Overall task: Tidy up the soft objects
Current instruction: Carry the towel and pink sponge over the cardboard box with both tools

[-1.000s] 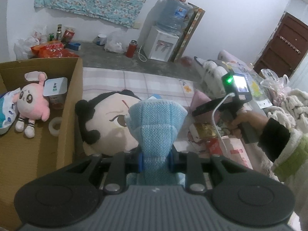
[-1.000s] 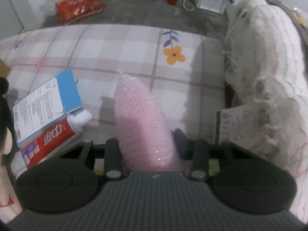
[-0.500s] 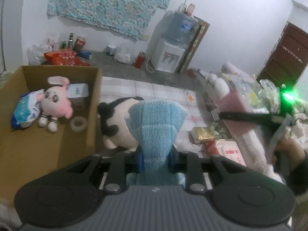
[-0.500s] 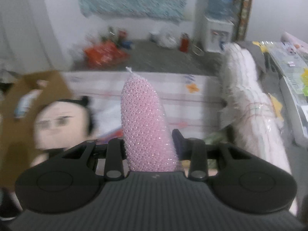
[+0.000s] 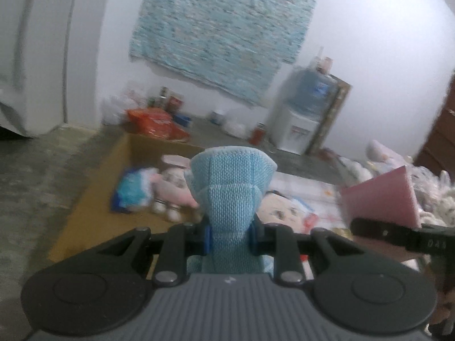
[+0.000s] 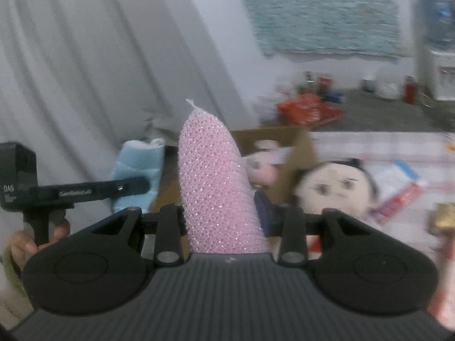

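Observation:
My left gripper (image 5: 229, 238) is shut on a blue knitted cloth (image 5: 231, 196) and holds it in the air over the cardboard box (image 5: 93, 199). My right gripper (image 6: 221, 213) is shut on a pink mesh sponge (image 6: 216, 182), also raised, right of the left one. The pink sponge shows at the right in the left wrist view (image 5: 384, 199); the blue cloth shows at the left in the right wrist view (image 6: 139, 167). A pink bunny plush (image 5: 176, 190) and a blue-white packet (image 5: 132, 194) lie in the box.
A big-headed black-haired plush doll (image 6: 335, 184) lies on the checked bedsheet (image 6: 398, 147) right of the box, with a toothpaste box (image 6: 398, 199) beside it. A water dispenser (image 5: 301, 125) and red snack bags (image 5: 156, 119) stand on the floor by the far wall.
Both grippers have risen and swung left toward the cardboard box, each still holding its object. The views are now motion-blurred.

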`<state>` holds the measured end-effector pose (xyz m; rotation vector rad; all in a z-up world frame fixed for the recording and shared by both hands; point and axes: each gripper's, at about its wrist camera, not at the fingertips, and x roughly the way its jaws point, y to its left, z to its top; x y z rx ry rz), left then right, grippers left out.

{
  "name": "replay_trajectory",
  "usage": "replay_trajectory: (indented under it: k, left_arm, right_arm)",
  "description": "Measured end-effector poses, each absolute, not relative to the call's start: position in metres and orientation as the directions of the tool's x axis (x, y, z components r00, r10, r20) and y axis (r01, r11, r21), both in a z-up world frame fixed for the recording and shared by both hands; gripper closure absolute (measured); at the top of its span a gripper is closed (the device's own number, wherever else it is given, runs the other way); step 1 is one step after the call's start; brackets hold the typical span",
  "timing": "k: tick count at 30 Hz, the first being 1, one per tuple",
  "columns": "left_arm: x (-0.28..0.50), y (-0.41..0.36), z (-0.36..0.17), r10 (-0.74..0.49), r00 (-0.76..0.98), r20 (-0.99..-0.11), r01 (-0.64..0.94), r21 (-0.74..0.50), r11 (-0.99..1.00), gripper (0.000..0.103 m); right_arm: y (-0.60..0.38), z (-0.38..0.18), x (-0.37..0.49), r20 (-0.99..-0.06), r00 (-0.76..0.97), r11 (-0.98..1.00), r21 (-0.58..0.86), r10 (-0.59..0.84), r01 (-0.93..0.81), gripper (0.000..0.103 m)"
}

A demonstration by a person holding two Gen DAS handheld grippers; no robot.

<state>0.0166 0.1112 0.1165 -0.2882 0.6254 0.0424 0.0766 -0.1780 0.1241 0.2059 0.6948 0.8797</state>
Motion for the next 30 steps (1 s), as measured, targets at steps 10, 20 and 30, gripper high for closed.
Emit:
replay_trajectory:
  k: [10,20,30]
  left_arm:
    - [0.084,0.181,0.076,0.123,0.692,-0.712,-0.254,-0.081,0.964,0.078]
    - [0.184,0.212,-0.018,0.254,0.483,-0.838,-0.181,0.188,0.965,0.078]
    - [0.223,0.207,-0.082,0.353,0.389,-0.851,-0.072,0.354,0.932,0.075]
  right_arm:
    - [-0.035,0.090,0.120,-0.542,0.319,0.603,0.499,0.777,-0.622,0.069]
    - [0.024,0.055,0.162,-0.606,0.293,0.634,0.481,0.740,-0.605,0.068]
    - [0.026,0.029,0.190,-0.617,0.261,0.629,0.506,0.742,-0.590,0.068]
